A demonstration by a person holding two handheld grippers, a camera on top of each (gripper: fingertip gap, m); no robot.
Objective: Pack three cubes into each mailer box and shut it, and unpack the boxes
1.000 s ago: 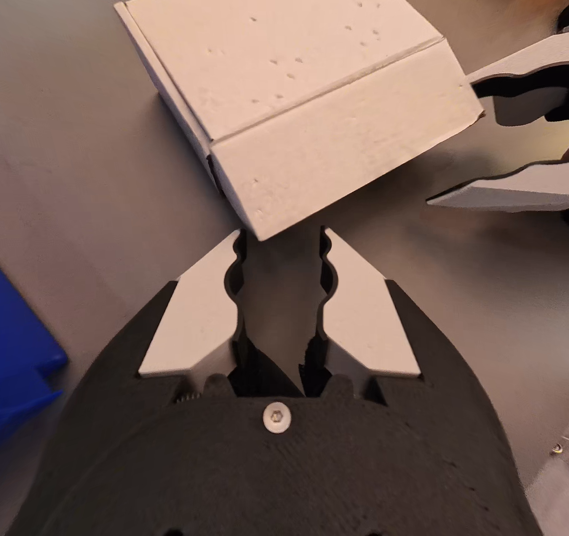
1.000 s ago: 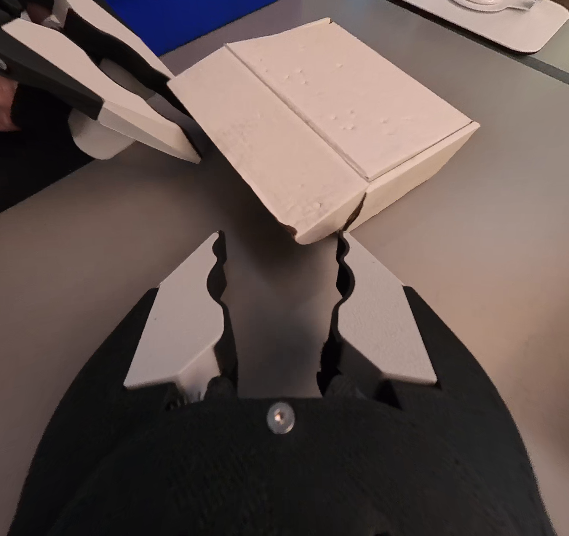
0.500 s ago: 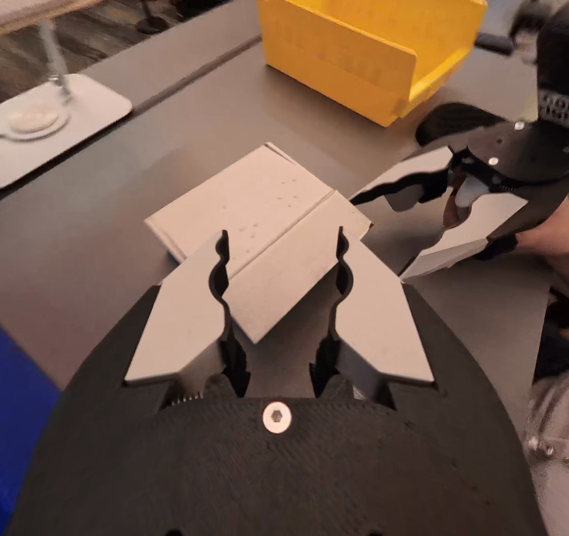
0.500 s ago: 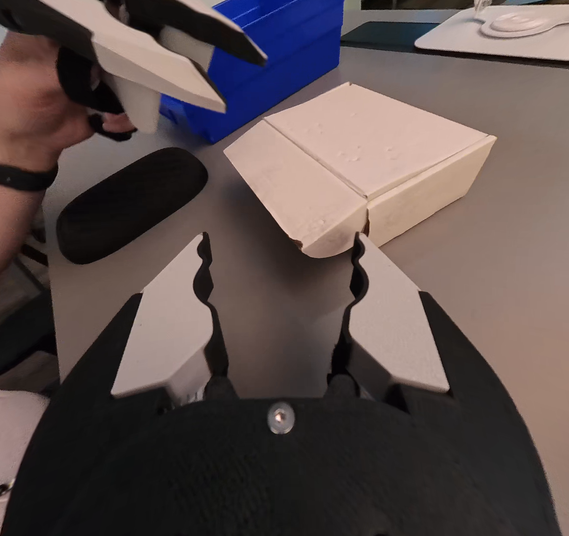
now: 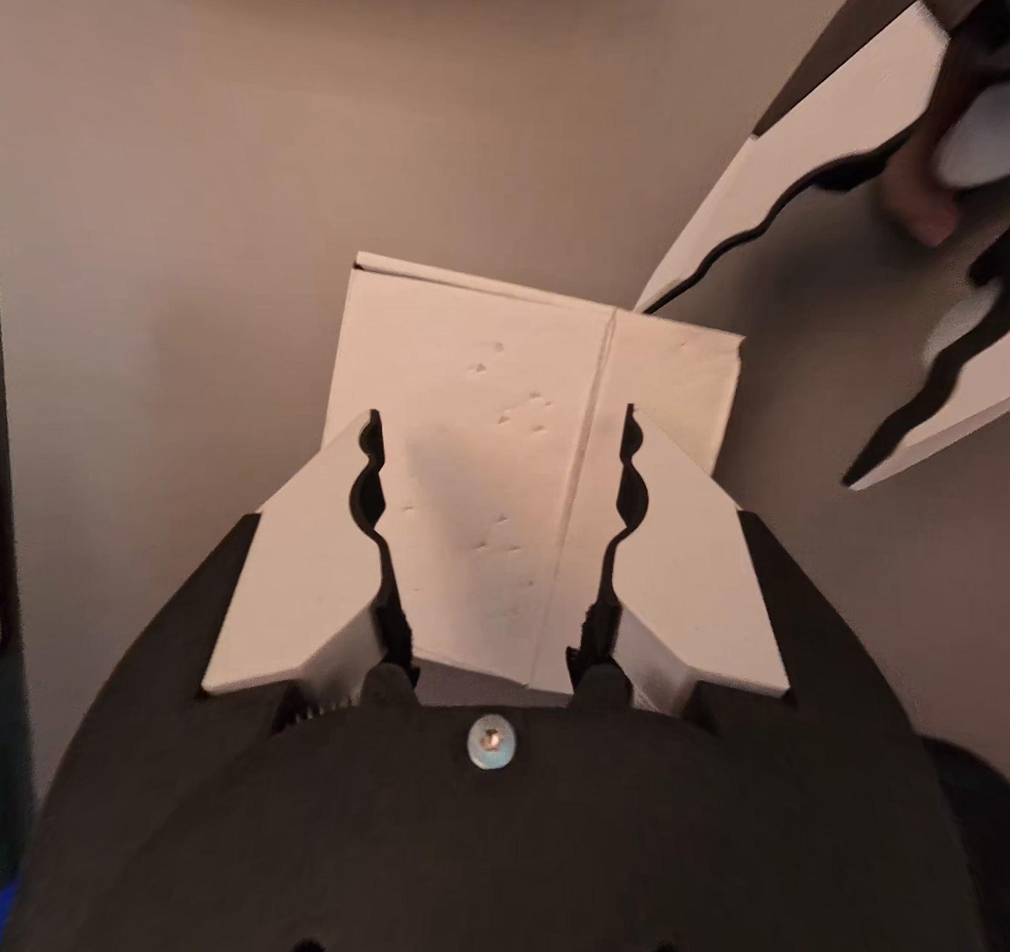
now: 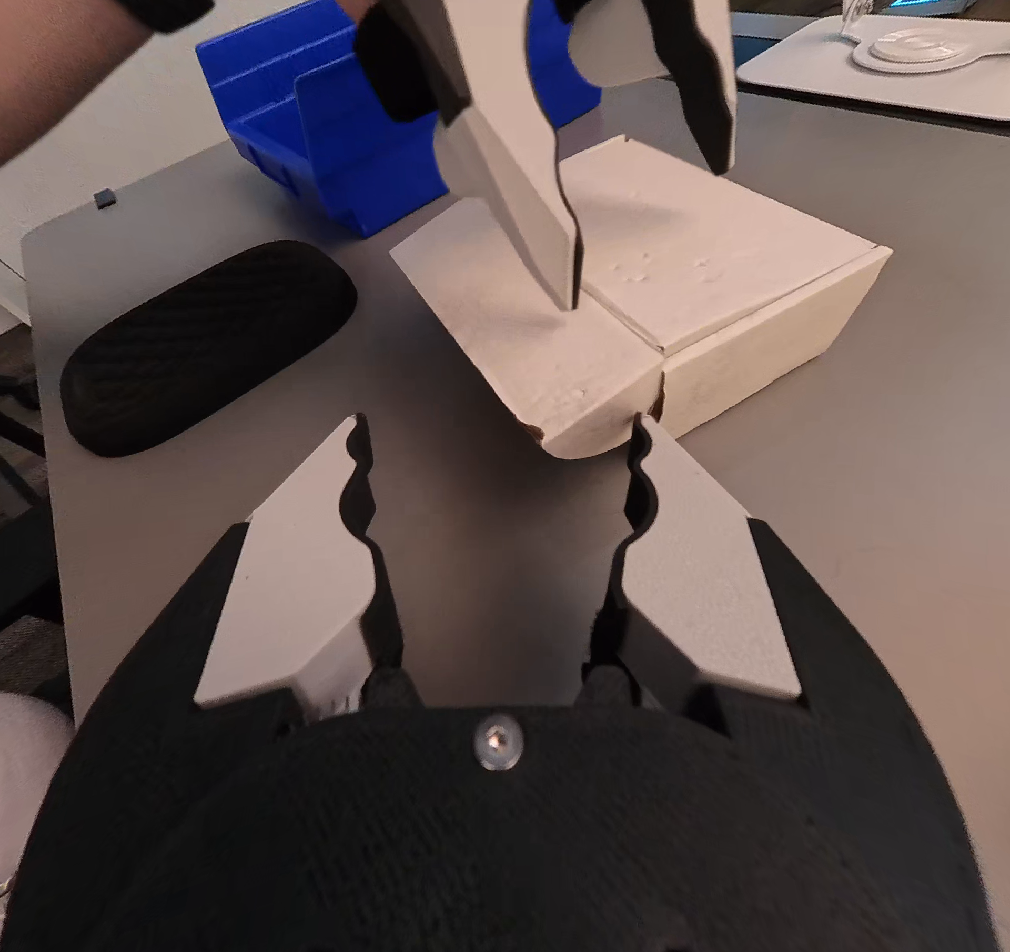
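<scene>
A white mailer box [image 6: 710, 269] lies on the grey table, lid down, its front flap [image 6: 508, 335] sticking out loose and slanted. My left gripper [image 5: 501, 412] is open and points down over the lid [image 5: 464, 335]; in the right wrist view it [image 6: 645, 237] hangs above the box with one fingertip [image 6: 565, 280] at the fold between lid and flap. My right gripper [image 6: 498, 418] is open and empty, low at the flap's near corner; it also shows in the left wrist view [image 5: 743, 395]. No cubes are in view.
A blue bin [image 6: 339, 122] stands behind the box on the left. A black oval case [image 6: 202, 346] lies left of the flap. A white stand base [image 6: 885, 73] sits at the far right. The table's left edge [image 6: 38, 379] is close.
My left gripper has swung from beside the flap up over the box and now points down at the lid. My right gripper has opened a little wider and stays near the flap's corner.
</scene>
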